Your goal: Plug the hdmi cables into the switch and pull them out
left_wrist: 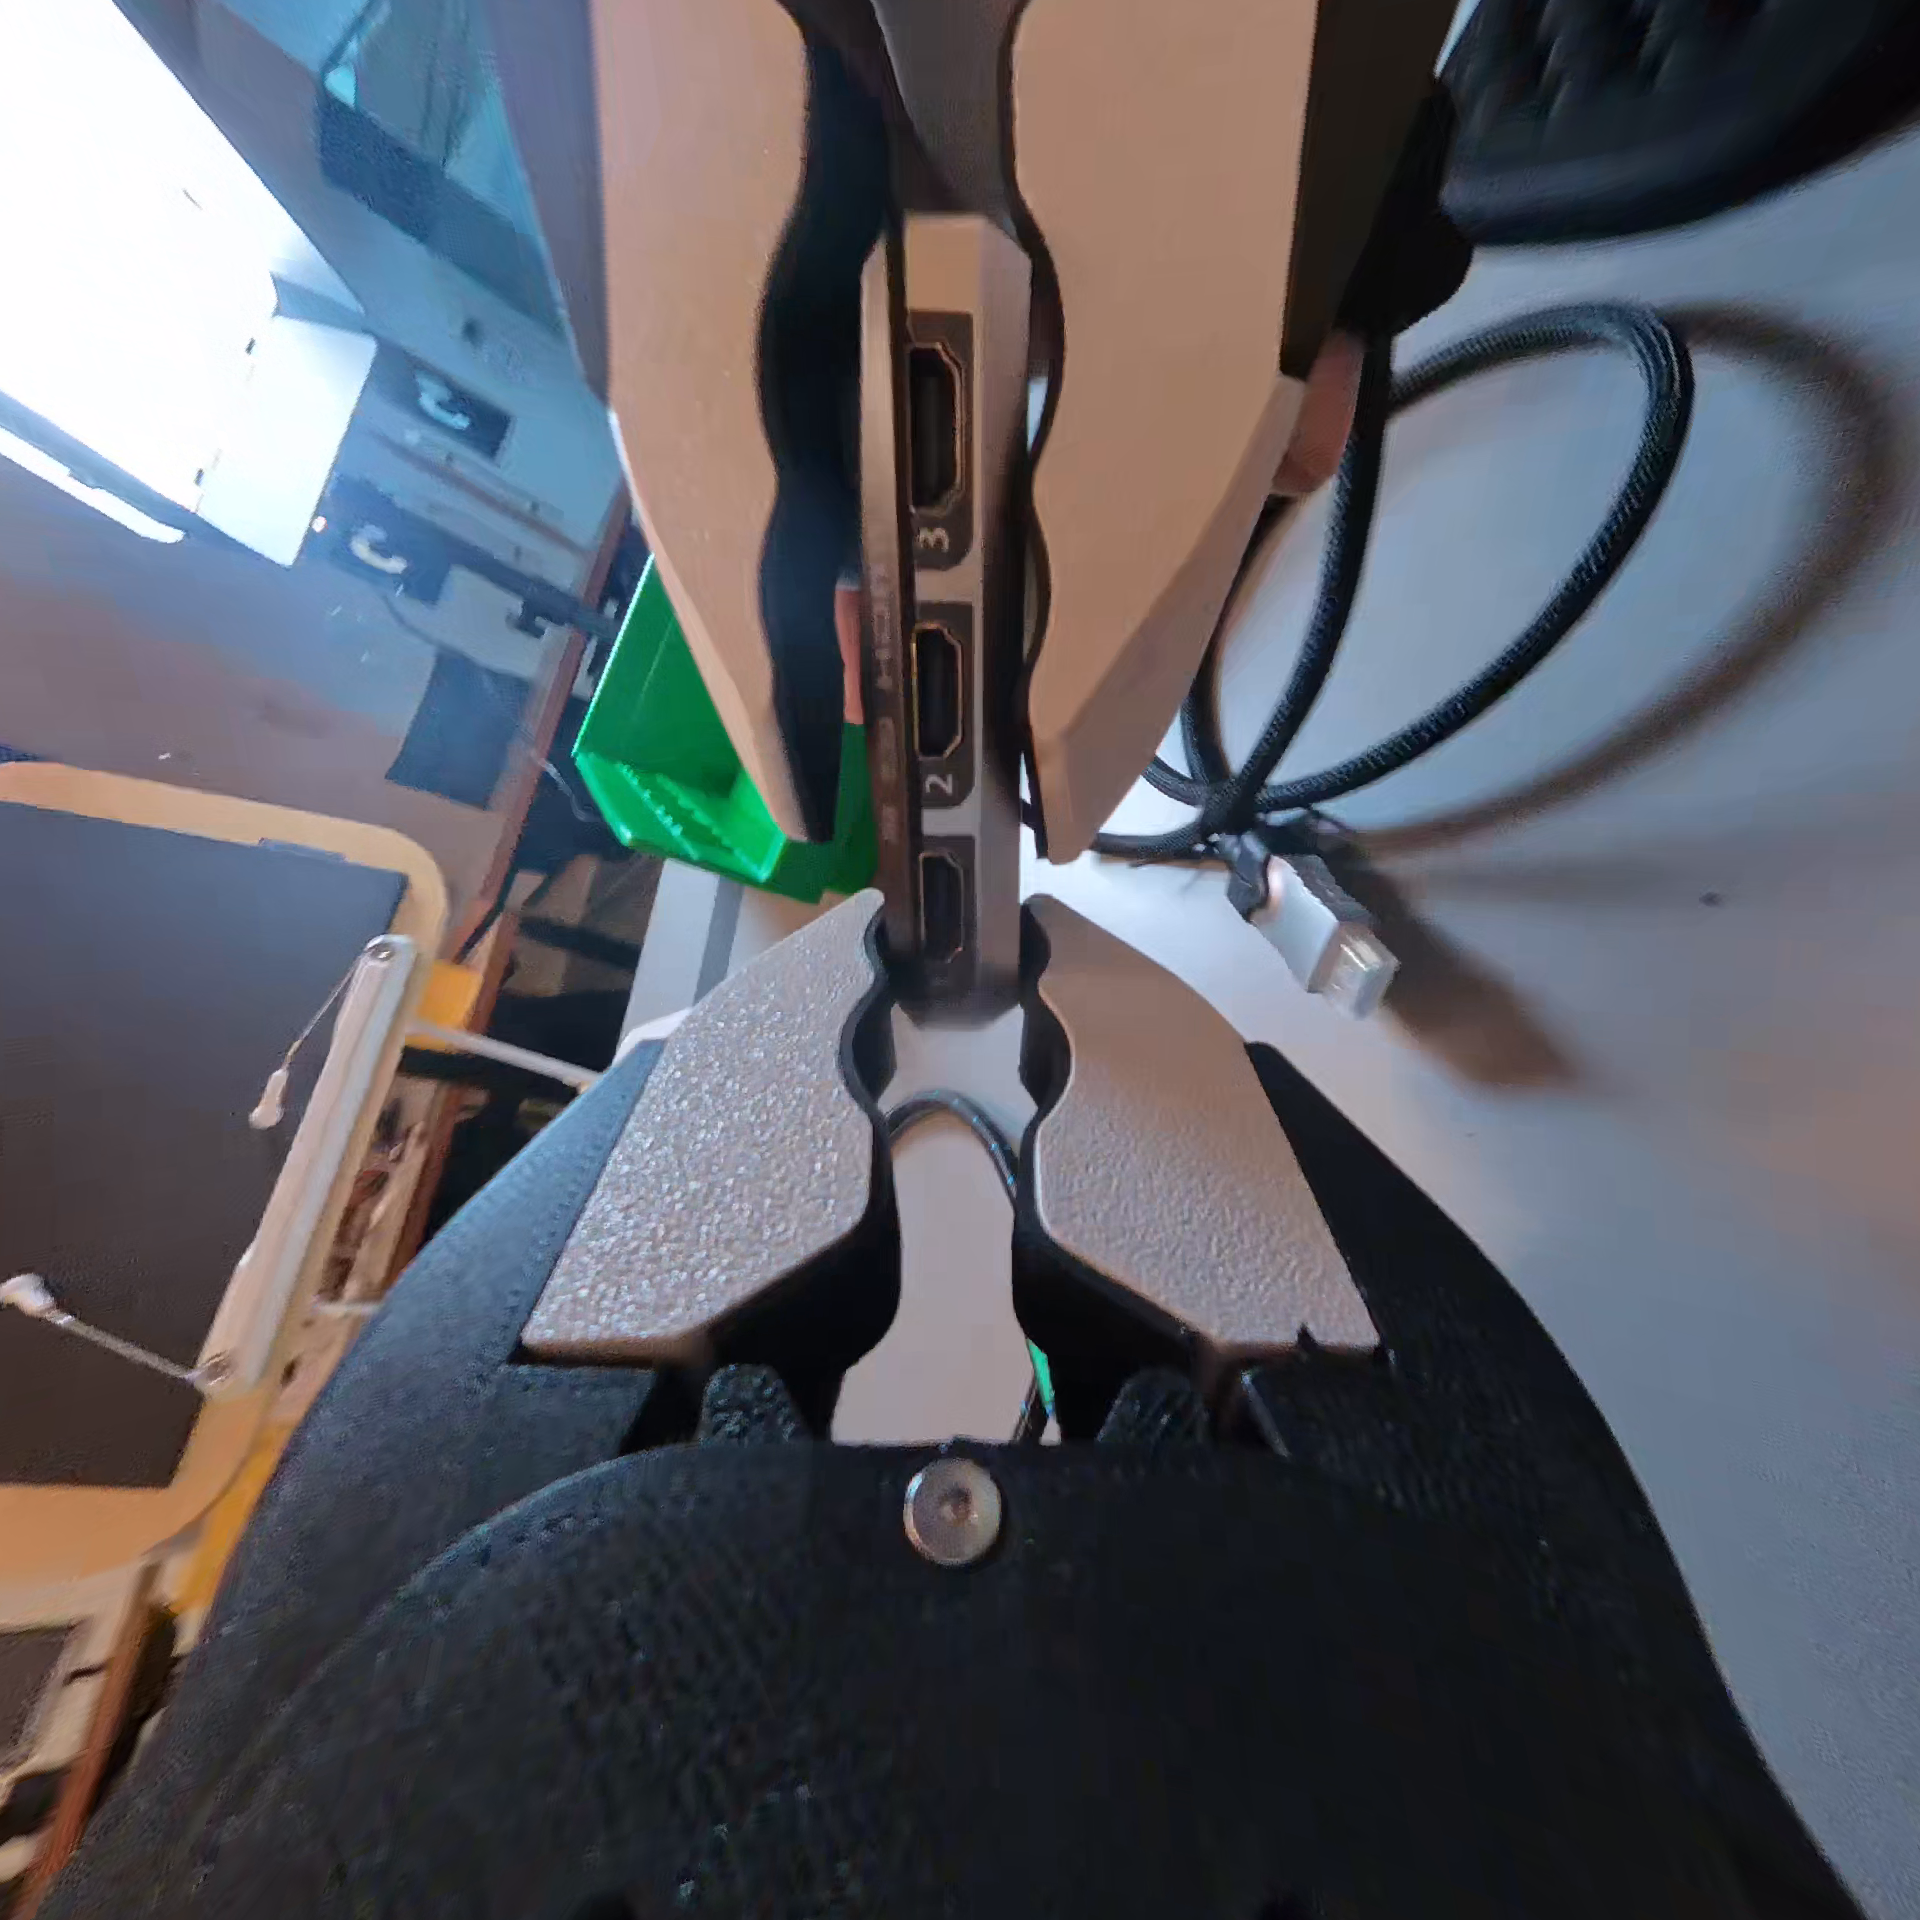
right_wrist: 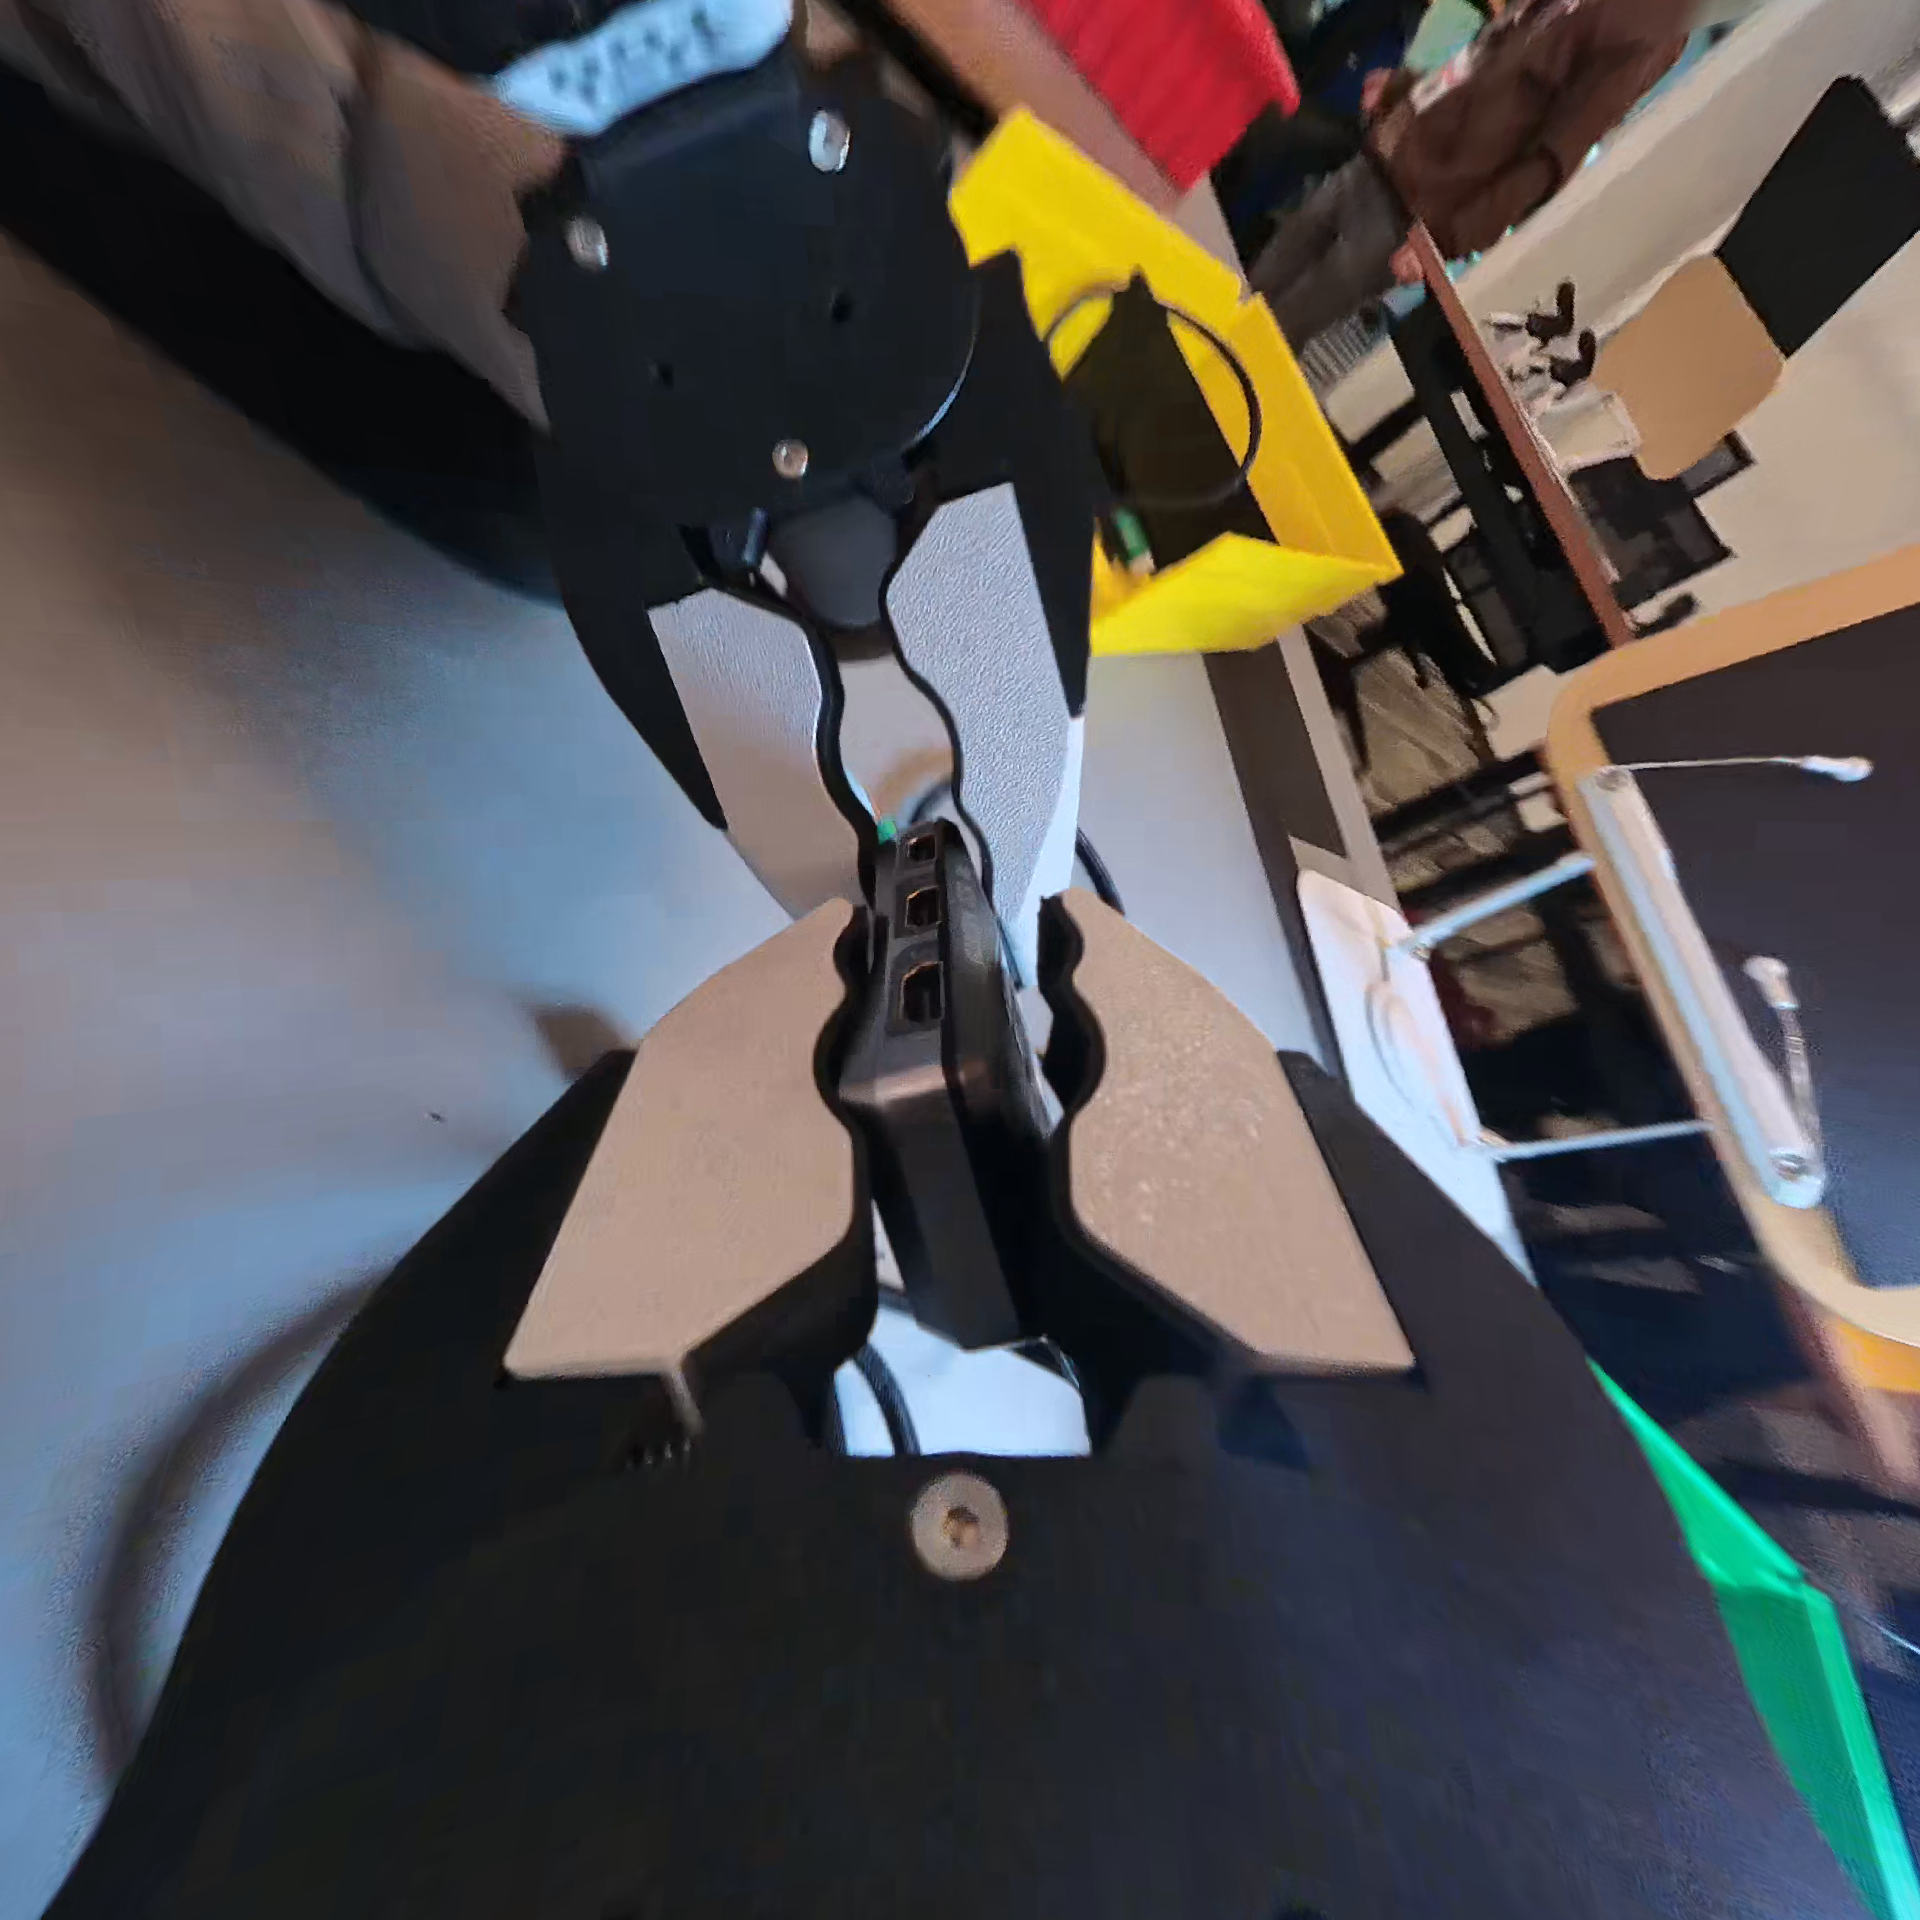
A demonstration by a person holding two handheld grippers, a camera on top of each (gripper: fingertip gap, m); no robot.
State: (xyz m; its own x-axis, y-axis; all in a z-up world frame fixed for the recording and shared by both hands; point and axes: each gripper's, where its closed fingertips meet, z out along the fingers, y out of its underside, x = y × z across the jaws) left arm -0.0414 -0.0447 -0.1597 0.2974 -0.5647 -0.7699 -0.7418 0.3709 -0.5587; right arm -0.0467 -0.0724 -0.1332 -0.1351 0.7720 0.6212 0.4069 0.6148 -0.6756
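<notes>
Left gripper [left_wrist: 951,961] clamps switch [left_wrist: 940,665] end | right gripper [right_wrist: 951,1039] clamps other end | cable [left_wrist: 1455,582] blurred

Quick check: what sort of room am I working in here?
Probably an office or lab workroom: a white table, plastic parts bins, yellow bin and green bin, and more desks and chairs behind.
</notes>
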